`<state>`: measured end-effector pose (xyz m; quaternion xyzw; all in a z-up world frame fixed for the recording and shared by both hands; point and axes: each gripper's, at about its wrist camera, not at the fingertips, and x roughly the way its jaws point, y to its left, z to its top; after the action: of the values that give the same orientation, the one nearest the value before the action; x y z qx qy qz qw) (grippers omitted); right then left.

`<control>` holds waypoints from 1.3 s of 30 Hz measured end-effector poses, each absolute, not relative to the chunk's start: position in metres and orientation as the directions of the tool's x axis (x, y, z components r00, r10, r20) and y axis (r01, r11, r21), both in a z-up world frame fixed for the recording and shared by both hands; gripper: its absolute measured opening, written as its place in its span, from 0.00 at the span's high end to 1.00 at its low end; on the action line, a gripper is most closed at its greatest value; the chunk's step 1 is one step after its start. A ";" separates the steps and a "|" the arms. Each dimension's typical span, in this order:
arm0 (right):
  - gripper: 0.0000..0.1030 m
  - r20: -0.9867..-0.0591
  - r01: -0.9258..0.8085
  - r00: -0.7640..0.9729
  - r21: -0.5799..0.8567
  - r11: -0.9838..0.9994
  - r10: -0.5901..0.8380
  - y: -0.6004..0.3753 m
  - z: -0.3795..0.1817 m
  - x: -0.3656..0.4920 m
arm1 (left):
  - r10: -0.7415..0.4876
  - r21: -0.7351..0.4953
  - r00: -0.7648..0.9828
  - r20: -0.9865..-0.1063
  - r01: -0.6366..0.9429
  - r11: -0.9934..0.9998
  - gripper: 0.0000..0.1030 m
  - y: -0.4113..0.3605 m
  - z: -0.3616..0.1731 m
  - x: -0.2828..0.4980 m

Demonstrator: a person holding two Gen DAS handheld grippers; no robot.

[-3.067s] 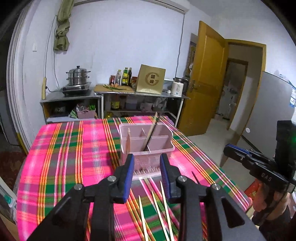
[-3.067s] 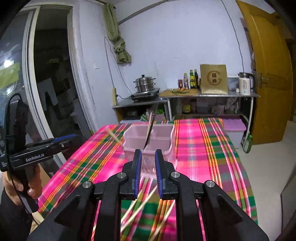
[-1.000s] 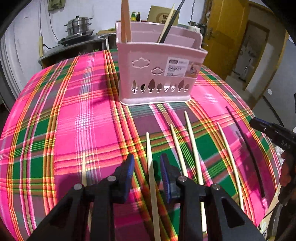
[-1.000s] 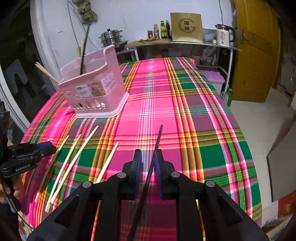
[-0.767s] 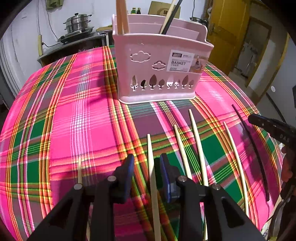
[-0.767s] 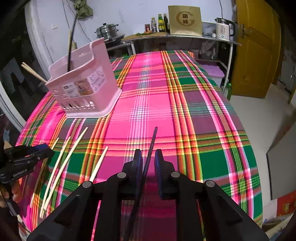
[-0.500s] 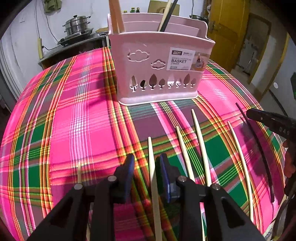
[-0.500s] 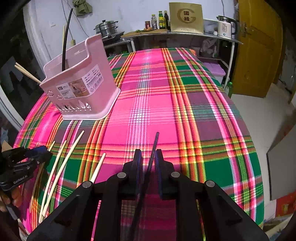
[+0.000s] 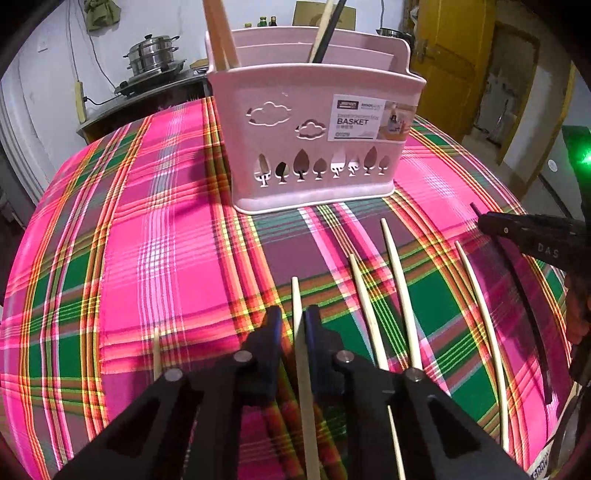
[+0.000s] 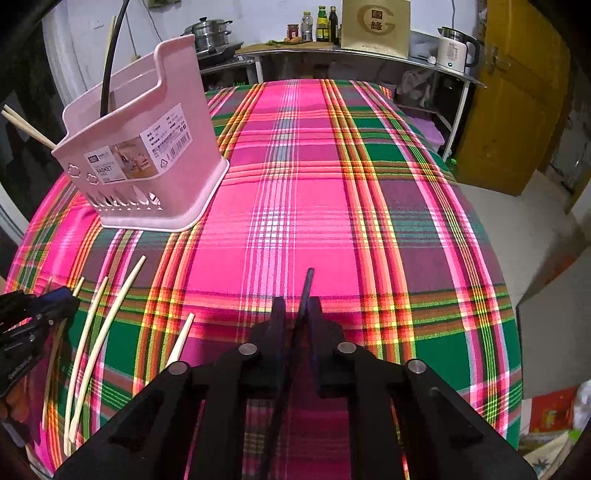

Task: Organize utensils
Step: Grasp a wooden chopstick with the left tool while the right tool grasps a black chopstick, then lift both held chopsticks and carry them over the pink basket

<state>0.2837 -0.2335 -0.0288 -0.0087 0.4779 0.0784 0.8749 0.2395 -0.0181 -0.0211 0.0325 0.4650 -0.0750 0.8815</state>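
A pink utensil basket stands on the plaid tablecloth with several chopsticks upright in it; it also shows in the right wrist view. My left gripper is shut on a pale wooden chopstick lying on the cloth. My right gripper is shut on a black chopstick that points forward over the cloth. Several more pale chopsticks lie to the right of the left gripper.
The right gripper reaches in at the right edge of the left wrist view. A counter with a steamer pot, bottles, a box and a kettle stands behind the table. A yellow door is at the right.
Both grippers have dropped from above the table to the cloth. The left has closed on the pale chopstick and the right on the black chopstick. The basket looks nearer.
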 end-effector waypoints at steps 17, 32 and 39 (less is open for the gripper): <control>0.95 -0.759 -0.217 0.614 0.097 0.971 0.214 -0.220 0.023 0.261 | -0.158 -0.062 0.608 -0.778 0.176 0.982 0.94 -0.012 0.022 0.226; 0.96 -0.600 -0.280 0.750 0.092 0.955 0.278 -0.210 0.111 0.220 | -0.213 -0.092 0.727 -0.653 0.203 0.975 0.94 0.000 0.105 0.199; 0.96 -0.546 -0.294 0.785 0.088 0.952 0.293 -0.210 0.134 0.208 | -0.217 -0.089 0.741 -0.635 0.209 0.974 0.94 0.001 0.119 0.196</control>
<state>0.2082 -0.2100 0.1340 -0.0010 0.2889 0.1553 0.9447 0.1957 0.0015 0.1188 -0.0058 0.3412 -0.1142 0.9330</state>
